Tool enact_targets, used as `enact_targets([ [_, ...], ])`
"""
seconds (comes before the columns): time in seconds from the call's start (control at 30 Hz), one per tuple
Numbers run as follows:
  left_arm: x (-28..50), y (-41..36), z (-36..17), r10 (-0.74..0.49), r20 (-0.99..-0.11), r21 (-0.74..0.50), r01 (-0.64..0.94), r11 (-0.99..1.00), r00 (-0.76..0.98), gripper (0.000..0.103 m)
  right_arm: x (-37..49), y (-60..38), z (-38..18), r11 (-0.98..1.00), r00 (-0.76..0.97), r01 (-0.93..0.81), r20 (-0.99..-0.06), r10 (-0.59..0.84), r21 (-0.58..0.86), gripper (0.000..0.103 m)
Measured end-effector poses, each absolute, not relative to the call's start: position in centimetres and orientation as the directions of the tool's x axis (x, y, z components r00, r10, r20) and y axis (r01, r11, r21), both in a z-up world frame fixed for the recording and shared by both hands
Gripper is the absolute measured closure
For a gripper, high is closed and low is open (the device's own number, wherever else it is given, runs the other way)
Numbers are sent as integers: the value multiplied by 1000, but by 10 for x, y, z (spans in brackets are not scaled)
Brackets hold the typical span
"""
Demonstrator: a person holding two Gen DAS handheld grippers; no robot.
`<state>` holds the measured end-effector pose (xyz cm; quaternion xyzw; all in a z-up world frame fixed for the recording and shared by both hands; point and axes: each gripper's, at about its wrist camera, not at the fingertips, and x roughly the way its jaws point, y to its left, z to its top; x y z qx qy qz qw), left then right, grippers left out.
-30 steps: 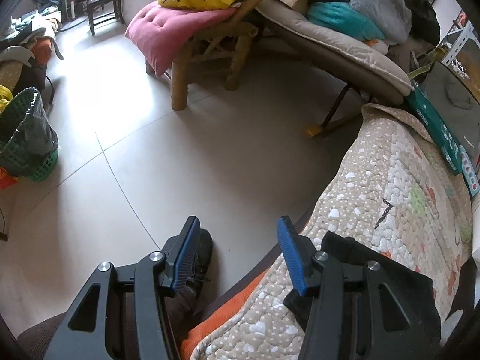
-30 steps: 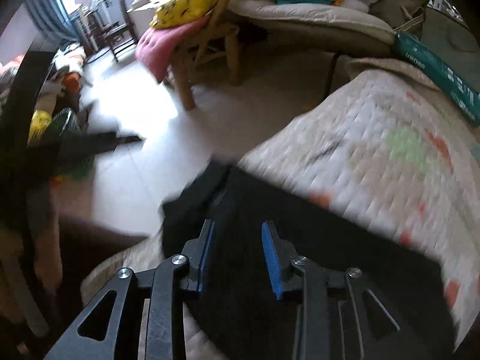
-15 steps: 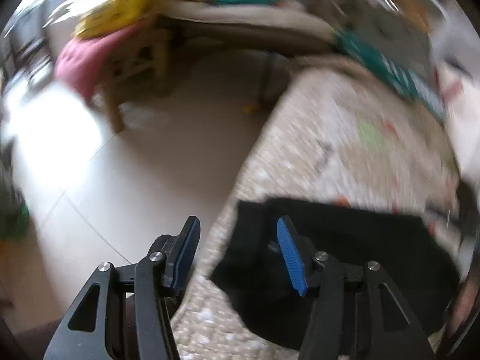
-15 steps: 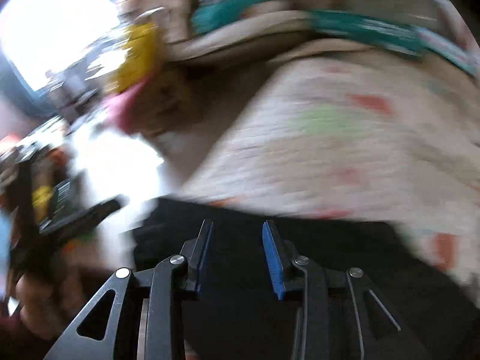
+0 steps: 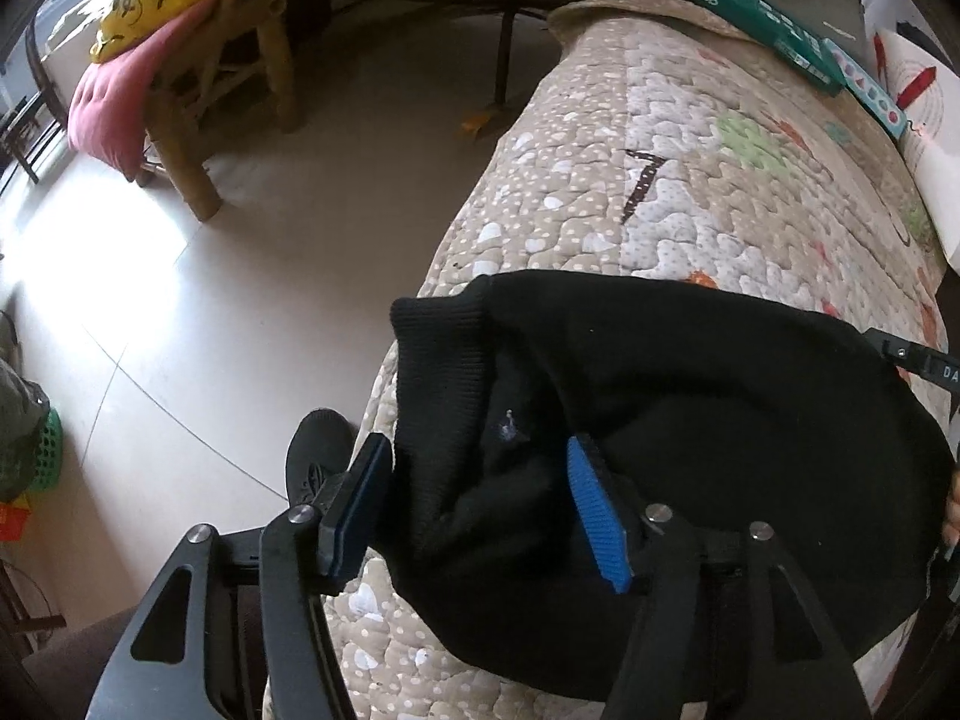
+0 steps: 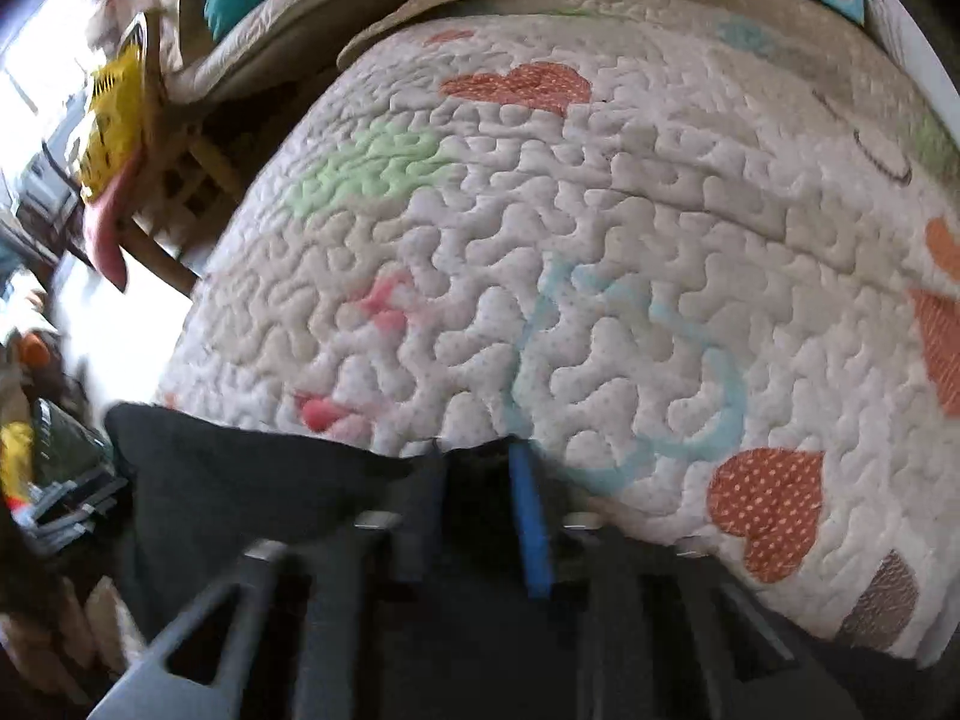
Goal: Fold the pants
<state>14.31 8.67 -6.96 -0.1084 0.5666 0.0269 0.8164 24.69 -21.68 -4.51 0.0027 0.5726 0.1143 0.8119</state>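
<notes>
Black pants (image 5: 708, 408) lie folded on a quilted, patterned bed cover (image 5: 690, 180). Their ribbed hem (image 5: 441, 372) hangs at the cover's left edge. My left gripper (image 5: 480, 492) is open, its blue-padded fingers straddling the bunched left end of the pants. In the right wrist view the pants (image 6: 240, 480) show as a dark band at the bottom. My right gripper (image 6: 477, 498) stands at their far edge with black cloth between its narrow jaws; the view is blurred. The right gripper's body (image 5: 918, 360) shows at the pants' right end.
Tiled floor (image 5: 240, 300) lies left of the bed. A wooden chair with a pink cushion (image 5: 120, 102) and yellow bag stands beyond. A green box (image 5: 750, 6) and papers lie at the bed's far end. A shoe (image 5: 318, 450) and a green basket (image 5: 42, 450) are on the floor.
Both grippers swung from the floor side over the bed. The left one now straddles the pants' left end. The right one moved to the pants' far edge and narrowed around cloth.
</notes>
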Motion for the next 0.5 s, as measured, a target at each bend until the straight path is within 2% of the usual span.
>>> enact_targets([
  [0.17, 146, 85, -70, -58, -930, -129, -173, 976, 362, 39, 261, -219, -37, 981, 360, -159, -919, 163, 112, 96],
  [0.2, 146, 85, -70, -58, -931, -129, -176, 976, 362, 38, 264, -220, -36, 982, 367, -146, -916, 162, 116, 103],
  [0.37, 148, 88, -71, -67, -932, -142, -188, 972, 357, 36, 286, -238, -36, 998, 417, -25, -907, 60, 54, 102],
  [0.5, 142, 110, -65, -117, -911, -220, -227, 949, 395, 37, 285, -233, -24, 999, 448, -41, -893, 35, 19, 101],
])
